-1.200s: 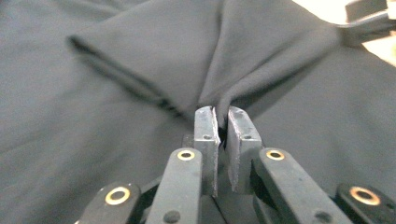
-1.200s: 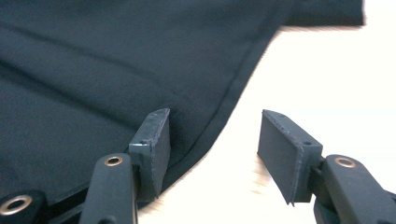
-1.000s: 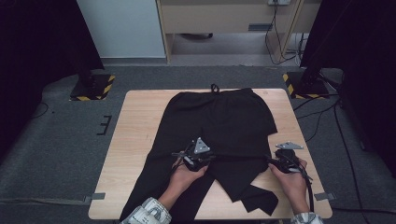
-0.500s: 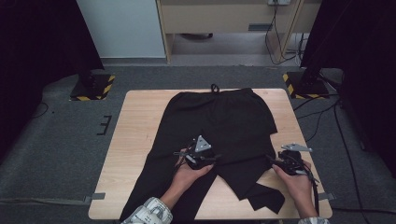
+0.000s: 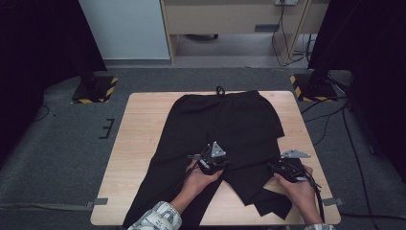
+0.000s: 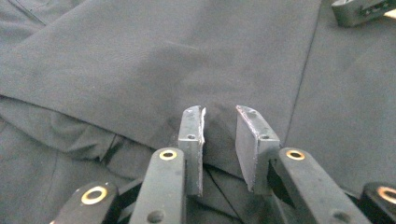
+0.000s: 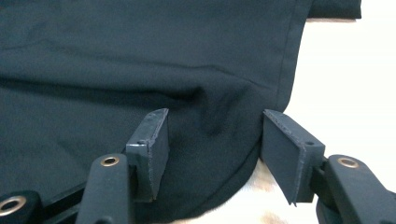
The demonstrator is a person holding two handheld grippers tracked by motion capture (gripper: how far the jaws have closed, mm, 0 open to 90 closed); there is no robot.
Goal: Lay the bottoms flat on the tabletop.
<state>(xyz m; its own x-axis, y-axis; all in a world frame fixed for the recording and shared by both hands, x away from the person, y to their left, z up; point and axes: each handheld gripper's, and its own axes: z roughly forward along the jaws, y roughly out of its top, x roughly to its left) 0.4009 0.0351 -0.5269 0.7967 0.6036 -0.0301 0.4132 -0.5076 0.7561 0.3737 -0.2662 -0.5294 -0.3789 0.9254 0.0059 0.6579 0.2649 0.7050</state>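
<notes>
So from the high view there's a pair of black trousers [image 5: 225, 127] spread out flat on a light wooden table [image 5: 143, 143], waistband at the far edge with a little drawstring loop poking over it, legs running back toward the person. The leg on the right side is folded up on itself near the front edge, so there's a messy doubled bit of cloth there. The left tool [image 5: 210, 162] sits on the cloth around the crotch area, held in the left hand [image 5: 198, 179], patterned sleeve coming in from the bottom. The right tool [image 5: 287, 168] is at the outer edge of the right leg, right hand [image 5: 301, 189] behind it. Both have a cable trailing off.

In the left gripper view, the left tool [image 6: 219, 140] has its jaws standing a narrow gap apart, and they've just been closing. A fold of black cloth lies right under and between them, but I can't tell if the pads are actually pinching it. The other tool's tip peeks in at the top right corner.

In the right gripper view, the right tool [image 7: 215, 149] is released, jaws wide apart, straddling the hemmed edge of the trouser leg. Cloth bunches up between the pads without either one pressing on it. Bare table shows on the right.
</notes>
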